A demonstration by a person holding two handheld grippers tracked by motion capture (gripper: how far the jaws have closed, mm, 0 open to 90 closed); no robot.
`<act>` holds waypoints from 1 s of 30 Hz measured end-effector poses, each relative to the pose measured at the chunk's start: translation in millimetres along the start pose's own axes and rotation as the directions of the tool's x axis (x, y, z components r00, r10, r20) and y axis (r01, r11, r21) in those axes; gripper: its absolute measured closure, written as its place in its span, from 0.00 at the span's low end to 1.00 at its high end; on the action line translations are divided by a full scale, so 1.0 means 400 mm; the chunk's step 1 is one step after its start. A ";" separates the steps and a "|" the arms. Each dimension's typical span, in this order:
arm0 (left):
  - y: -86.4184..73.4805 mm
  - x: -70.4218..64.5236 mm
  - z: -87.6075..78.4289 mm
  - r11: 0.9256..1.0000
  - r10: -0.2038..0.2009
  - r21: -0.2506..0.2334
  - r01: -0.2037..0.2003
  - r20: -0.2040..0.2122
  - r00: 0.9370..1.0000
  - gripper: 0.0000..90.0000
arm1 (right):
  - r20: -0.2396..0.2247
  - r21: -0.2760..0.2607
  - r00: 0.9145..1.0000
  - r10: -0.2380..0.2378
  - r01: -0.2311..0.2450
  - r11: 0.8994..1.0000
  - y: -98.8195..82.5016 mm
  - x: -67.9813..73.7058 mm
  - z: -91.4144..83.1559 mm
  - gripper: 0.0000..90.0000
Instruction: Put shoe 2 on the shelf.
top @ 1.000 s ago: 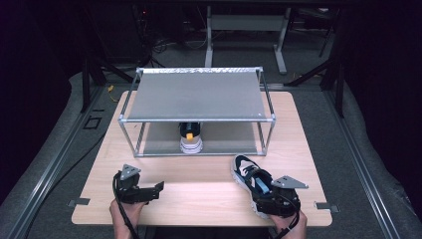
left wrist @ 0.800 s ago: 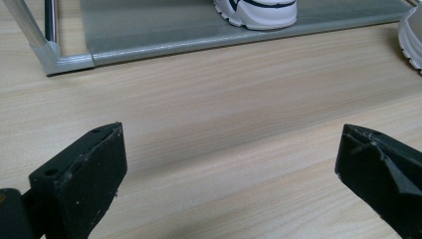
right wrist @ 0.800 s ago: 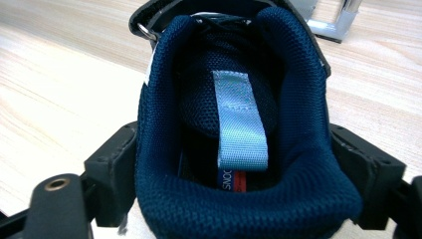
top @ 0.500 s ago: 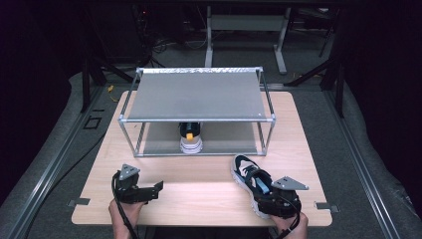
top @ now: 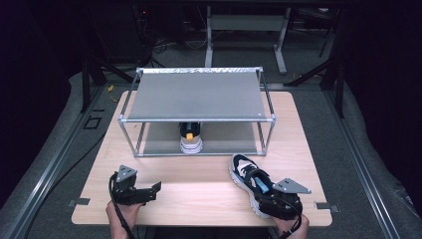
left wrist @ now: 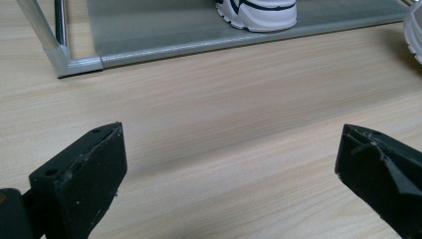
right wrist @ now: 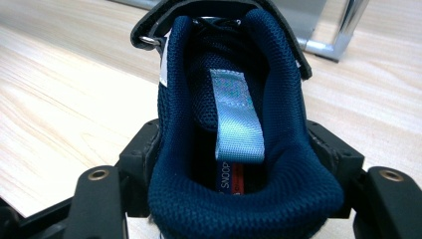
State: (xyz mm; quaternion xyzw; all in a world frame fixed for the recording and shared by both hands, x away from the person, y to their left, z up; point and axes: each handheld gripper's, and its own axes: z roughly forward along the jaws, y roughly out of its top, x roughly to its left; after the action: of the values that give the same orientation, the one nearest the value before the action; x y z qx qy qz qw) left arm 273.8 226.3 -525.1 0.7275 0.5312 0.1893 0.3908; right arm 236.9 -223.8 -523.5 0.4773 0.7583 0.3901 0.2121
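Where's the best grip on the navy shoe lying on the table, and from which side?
Grip the heel collar, coming from behind the navy shoe. The padded opening gives two firm side walls, and the heel faces the person. The right gripper sits there, jaws straddling the collar and just closing on it. The left gripper rests open.

**What the frames leave hidden or cut off**

In the high view, the heel of the navy-and-white sneaker (top: 247,174) at lower right lies under the right gripper (top: 278,201), so the jaws' contact there is covered. The second white sneaker with a yellow tag (top: 190,138) sits beneath the grey metal-framed shelf (top: 196,94), its upper half masked by the shelf top. In the left gripper view that shoe is cropped by the top edge. In the right gripper view the navy collar hides the jaw tips, and the small label print is illegible.
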 end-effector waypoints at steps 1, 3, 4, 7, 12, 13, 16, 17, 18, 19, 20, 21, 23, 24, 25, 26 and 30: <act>0.001 0.000 -0.001 1.000 0.000 -0.001 0.000 0.001 1.000 0.00 | -0.002 -0.002 1.000 -0.004 0.004 1.000 0.002 0.000 -0.003 0.38; 0.002 0.000 -0.002 1.000 0.000 -0.004 0.000 0.000 1.000 0.00 | -0.007 -0.011 1.000 -0.010 0.009 1.000 0.007 0.001 -0.008 0.38; 0.003 0.000 -0.003 1.000 0.001 -0.003 -0.001 -0.001 1.000 0.00 | 0.007 -0.011 1.000 -0.010 0.010 1.000 0.010 0.003 -0.012 0.38; 0.003 -0.001 -0.005 1.000 0.004 -0.005 -0.004 -0.004 1.000 0.00 | 0.018 -0.014 1.000 -0.015 0.015 1.000 0.020 0.006 -0.022 0.37; 0.002 -0.003 -0.006 1.000 0.002 0.003 -0.002 -0.016 1.000 0.00 | -0.024 -0.044 0.999 -0.023 0.022 0.999 0.039 0.005 -0.024 0.37; 0.003 -0.002 -0.008 1.000 0.003 0.005 -0.003 -0.019 1.000 0.00 | -0.009 -0.042 1.000 -0.027 0.026 0.999 0.044 0.006 -0.024 0.37; 0.003 -0.001 -0.011 1.000 0.000 -0.004 0.000 -0.018 1.000 0.00 | 0.006 -0.042 0.999 -0.031 0.032 0.999 0.061 0.006 -0.020 0.37; 0.003 -0.002 -0.012 1.000 0.001 -0.005 -0.001 -0.018 1.000 0.00 | 0.007 -0.045 1.000 -0.031 0.031 0.999 0.066 0.006 -0.018 0.37; 0.002 -0.003 -0.013 1.000 0.003 -0.006 -0.003 -0.018 1.000 0.00 | 0.008 -0.046 1.000 -0.030 0.030 0.998 0.072 0.006 -0.017 0.37; 0.001 -0.003 -0.013 1.000 0.005 -0.005 -0.005 -0.019 1.000 0.00 | 0.007 -0.048 1.000 -0.030 0.031 0.998 0.077 0.006 -0.015 0.37; 0.001 -0.003 -0.013 1.000 0.005 -0.005 -0.005 -0.019 1.000 0.00 | 0.007 -0.048 1.000 -0.030 0.031 0.998 0.077 0.006 -0.015 0.37; 0.001 -0.003 -0.014 1.000 0.005 -0.005 -0.005 -0.018 1.000 0.00 | 0.007 -0.051 0.999 -0.034 0.034 0.998 0.087 0.006 -0.011 0.37; 0.000 -0.002 -0.014 1.000 0.004 -0.007 -0.004 -0.016 1.000 0.00 | 0.008 -0.052 0.999 -0.032 0.032 0.998 0.094 0.006 -0.008 0.37; 0.000 -0.002 -0.014 1.000 0.005 -0.006 -0.005 -0.018 1.000 0.00 | 0.007 -0.053 0.999 -0.037 0.037 0.998 0.098 0.006 -0.006 0.37; 0.000 -0.003 -0.014 1.000 0.004 -0.005 -0.005 -0.018 1.000 0.00 | 0.015 -0.050 0.999 -0.036 0.036 0.998 0.102 0.007 -0.004 0.37; 0.000 -0.003 -0.013 1.000 0.004 -0.004 -0.004 -0.019 1.000 0.00 | 0.017 -0.051 0.999 -0.037 0.037 0.998 0.106 0.008 -0.002 0.37; 0.001 -0.007 -0.012 1.000 0.007 -0.004 -0.007 -0.012 1.000 0.00 | 0.015 -0.054 0.999 -0.037 0.037 0.998 0.123 0.009 0.010 0.37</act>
State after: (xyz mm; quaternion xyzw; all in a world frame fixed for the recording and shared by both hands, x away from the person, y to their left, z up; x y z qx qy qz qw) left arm 269.7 225.3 -521.5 0.7273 0.5309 0.1962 0.3882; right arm 265.6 -207.2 -486.8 0.4600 0.7547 0.4032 0.2374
